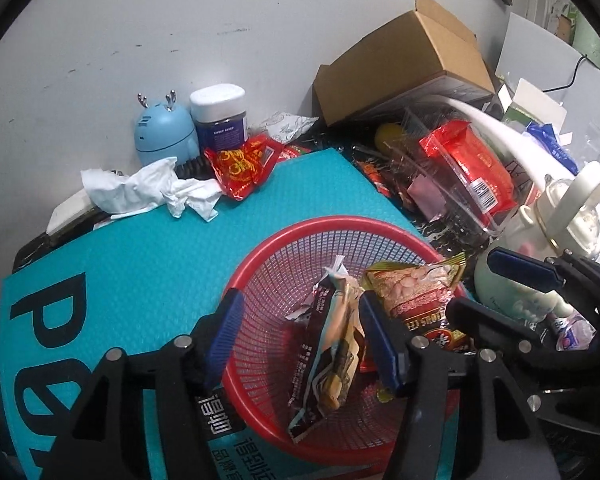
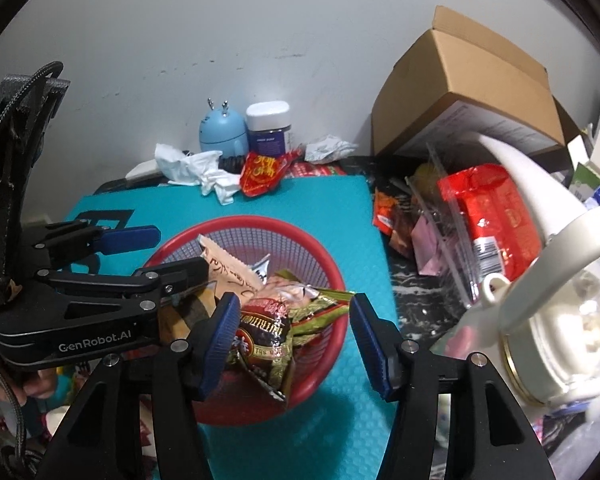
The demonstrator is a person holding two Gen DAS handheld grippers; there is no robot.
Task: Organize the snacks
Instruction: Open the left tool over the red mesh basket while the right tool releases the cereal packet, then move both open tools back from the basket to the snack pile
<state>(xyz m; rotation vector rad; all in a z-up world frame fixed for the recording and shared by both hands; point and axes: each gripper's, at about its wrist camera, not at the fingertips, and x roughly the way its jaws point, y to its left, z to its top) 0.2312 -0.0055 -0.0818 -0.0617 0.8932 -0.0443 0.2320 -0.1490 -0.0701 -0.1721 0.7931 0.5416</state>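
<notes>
A red mesh basket point(image 1: 300, 236) point(image 2: 324, 248) sits on a teal mat point(image 1: 140, 264) point(image 2: 340, 208). In it lie a dark brown snack packet point(image 1: 324, 360) and a gold-green and red snack bag point(image 1: 416, 288) point(image 2: 276, 320). My left gripper point(image 1: 300, 340) is open above the basket, its fingers either side of the brown packet without touching it. My right gripper point(image 2: 292, 336) is open over the snack bag at the basket's right; it also shows in the left wrist view point(image 1: 512, 280). A red candy packet point(image 1: 240, 164) point(image 2: 264, 172) lies at the mat's far edge.
A crumpled tissue point(image 1: 148, 188), blue humidifier point(image 1: 164, 132) and white-lidded jar point(image 1: 220, 116) stand by the wall. On the right are a cardboard box point(image 1: 412, 60), a clear container with a red package point(image 1: 468, 168), and a white kettle point(image 2: 560, 300).
</notes>
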